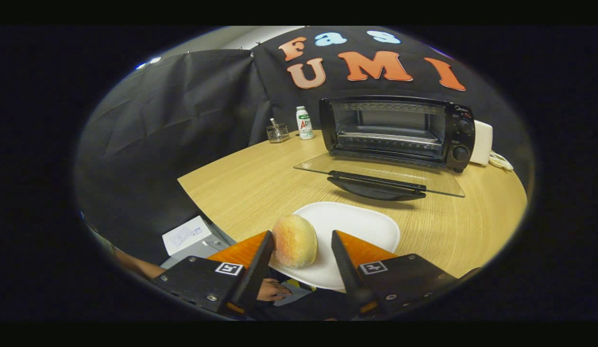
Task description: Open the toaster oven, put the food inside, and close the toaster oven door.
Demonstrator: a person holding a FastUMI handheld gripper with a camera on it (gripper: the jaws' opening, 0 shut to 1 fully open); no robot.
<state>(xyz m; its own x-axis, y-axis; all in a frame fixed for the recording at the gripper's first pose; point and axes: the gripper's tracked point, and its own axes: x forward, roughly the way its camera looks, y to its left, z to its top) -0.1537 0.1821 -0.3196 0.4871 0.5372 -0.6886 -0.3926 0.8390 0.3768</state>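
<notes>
Tongs (300,250) straddle the bun (294,240) on the plate (361,224), spread wide — oven door (376,176) already down, ready for loading.

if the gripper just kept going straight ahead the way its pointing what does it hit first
Probably the bun: it sits on the white plate between the open gripper fingers, touching the left one. Beyond it lie the dropped glass door and the toaster oven; depth is unclear.

bottle (304,123): green label, print too small to read | toaster oven (397,132): small logo above knobs, illegible | gripper (301,248) fingers: square coded markers, no words
</notes>
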